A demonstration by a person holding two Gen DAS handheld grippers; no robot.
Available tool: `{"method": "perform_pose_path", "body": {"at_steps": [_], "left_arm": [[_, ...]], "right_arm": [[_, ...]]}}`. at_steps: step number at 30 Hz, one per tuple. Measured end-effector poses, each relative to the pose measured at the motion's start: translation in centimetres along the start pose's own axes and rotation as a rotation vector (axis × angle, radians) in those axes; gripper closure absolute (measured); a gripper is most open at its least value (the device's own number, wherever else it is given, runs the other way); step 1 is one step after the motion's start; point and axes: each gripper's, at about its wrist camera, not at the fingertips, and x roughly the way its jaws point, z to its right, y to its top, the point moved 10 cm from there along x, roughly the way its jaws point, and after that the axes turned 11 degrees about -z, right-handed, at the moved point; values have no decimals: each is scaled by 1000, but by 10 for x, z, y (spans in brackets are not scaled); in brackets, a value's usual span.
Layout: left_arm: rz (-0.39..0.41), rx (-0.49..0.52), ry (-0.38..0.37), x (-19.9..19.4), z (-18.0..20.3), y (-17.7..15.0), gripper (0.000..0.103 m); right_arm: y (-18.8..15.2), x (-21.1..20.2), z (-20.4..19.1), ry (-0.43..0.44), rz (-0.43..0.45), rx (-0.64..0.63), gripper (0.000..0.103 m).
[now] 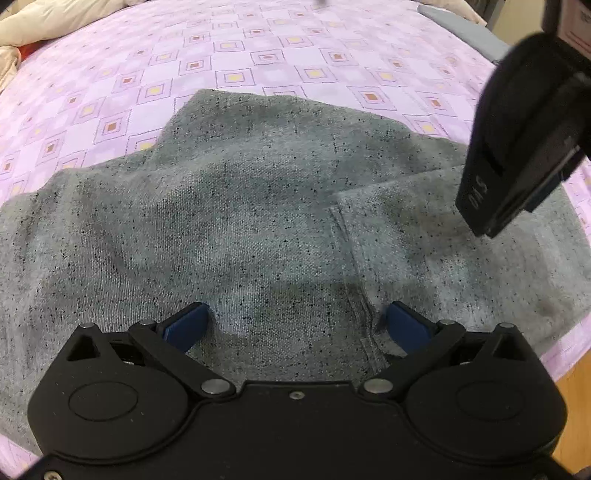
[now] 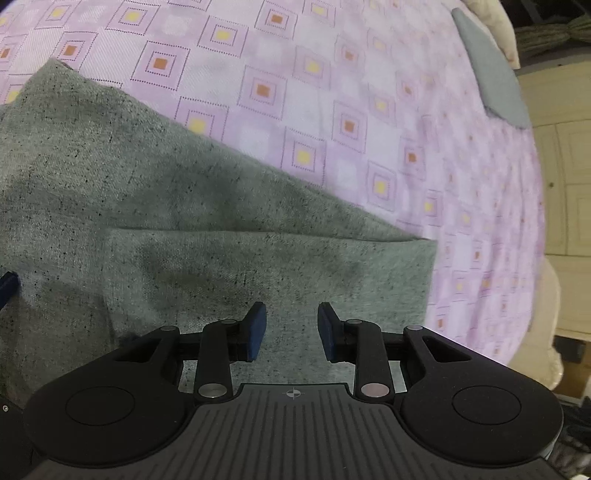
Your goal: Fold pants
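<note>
Grey speckled pants lie spread on a pink patterned bed sheet, with one part folded over at the right; the folded layer shows in the right wrist view. My left gripper is wide open just above the pants near a seam, holding nothing. My right gripper is open and empty above the folded layer, close to the pants' right edge. The right gripper also shows in the left wrist view, hovering over the pants' right side.
A folded grey cloth lies at the sheet's far right. A cream quilt is bunched at the far left. The bed's edge and wooden floor are at the right, with pale cabinets beyond.
</note>
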Motion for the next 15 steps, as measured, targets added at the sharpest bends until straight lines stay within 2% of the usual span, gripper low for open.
{"method": "perform_pose_path", "body": {"at_steps": [4, 8, 11, 15], "left_arm": [[-18, 6, -63, -7, -16, 2, 4], [-28, -73, -133, -23, -38, 2, 26], [-42, -132, -181, -36, -61, 2, 27], [13, -138, -118, -63, -94, -2, 27]], "right_arm": [[-3, -11, -6, 3, 3, 25, 73], [-6, -16, -11, 25, 8, 43, 73], [-13, -23, -19, 53, 11, 55, 73], [-23, -30, -31, 109, 14, 74, 73]]}}
